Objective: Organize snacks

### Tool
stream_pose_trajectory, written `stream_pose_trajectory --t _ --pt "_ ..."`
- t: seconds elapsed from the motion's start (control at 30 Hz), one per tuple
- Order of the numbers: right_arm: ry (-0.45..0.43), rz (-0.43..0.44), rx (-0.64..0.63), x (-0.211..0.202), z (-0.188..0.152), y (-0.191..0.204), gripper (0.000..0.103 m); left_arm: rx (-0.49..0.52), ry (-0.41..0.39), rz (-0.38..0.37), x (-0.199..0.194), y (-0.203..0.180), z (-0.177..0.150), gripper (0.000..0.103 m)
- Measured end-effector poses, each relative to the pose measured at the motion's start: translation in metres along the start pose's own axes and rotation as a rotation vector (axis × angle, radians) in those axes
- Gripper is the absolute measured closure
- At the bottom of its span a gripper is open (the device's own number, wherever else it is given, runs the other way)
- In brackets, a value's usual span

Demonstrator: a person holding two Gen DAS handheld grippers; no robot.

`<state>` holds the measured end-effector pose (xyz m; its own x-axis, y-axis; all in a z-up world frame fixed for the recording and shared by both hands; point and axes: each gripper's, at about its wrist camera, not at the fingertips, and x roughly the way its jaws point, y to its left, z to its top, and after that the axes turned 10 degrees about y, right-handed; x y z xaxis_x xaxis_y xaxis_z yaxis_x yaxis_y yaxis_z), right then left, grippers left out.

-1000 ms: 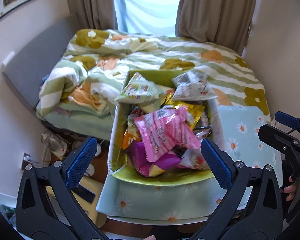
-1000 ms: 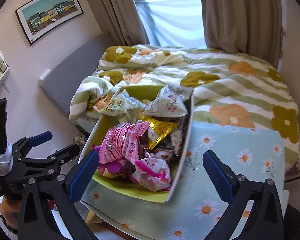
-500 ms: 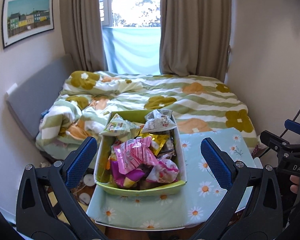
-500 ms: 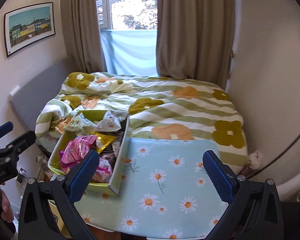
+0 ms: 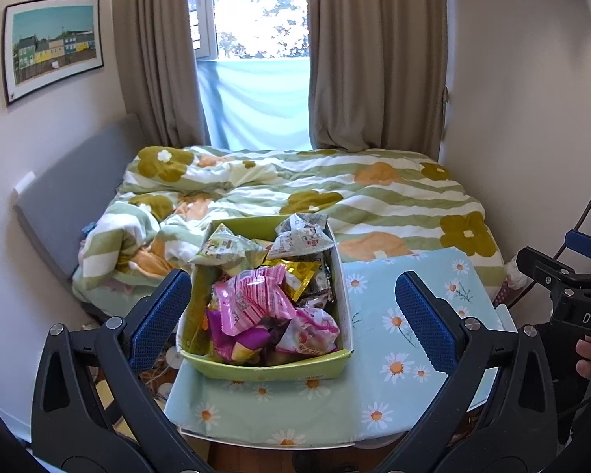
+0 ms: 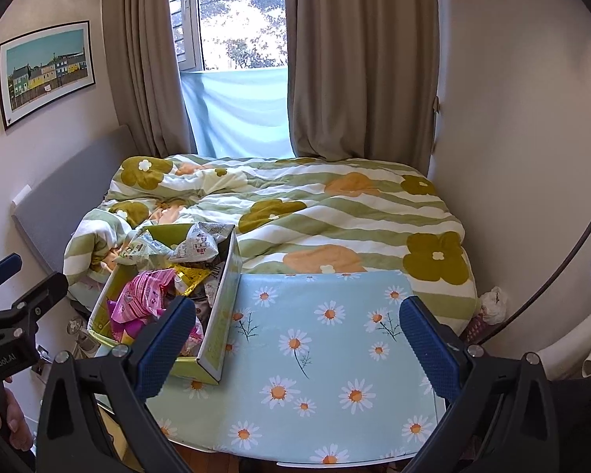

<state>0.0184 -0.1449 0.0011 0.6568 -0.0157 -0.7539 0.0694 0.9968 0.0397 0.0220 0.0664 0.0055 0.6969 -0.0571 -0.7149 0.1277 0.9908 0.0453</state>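
Note:
A green cardboard box [image 5: 272, 370] stands on the left part of a small table with a daisy-print cloth [image 5: 413, 276]. It is heaped with snack packets: a pink one [image 5: 248, 303] on top, a gold one [image 5: 295, 272], and pale ones [image 5: 303, 236] at the far end. The box also shows in the right wrist view [image 6: 216, 339]. My left gripper [image 5: 291, 315] is open and empty, held back from the box. My right gripper [image 6: 295, 343] is open and empty above the bare cloth [image 6: 327, 335] to the right of the box.
A bed with a flowered green-striped duvet [image 5: 335, 193] lies just behind the table. A grey headboard panel [image 5: 71, 185] leans at the left wall. Curtains and a window [image 5: 256, 39] are at the back. Clutter lies on the floor left of the table [image 5: 165, 358].
Both grippers have pulled back and risen away from the box, so the whole table and room show. Both stay open and empty. The box has not moved.

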Motion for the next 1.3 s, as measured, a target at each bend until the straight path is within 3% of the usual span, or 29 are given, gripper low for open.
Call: stream_pose_trajectory --t 1.3 --pt "-0.021 -0.016 0.012 -0.012 0.001 -0.007 0.0 -0.016 -0.021 0.009 -0.011 -0.004 -0.001 0.001"
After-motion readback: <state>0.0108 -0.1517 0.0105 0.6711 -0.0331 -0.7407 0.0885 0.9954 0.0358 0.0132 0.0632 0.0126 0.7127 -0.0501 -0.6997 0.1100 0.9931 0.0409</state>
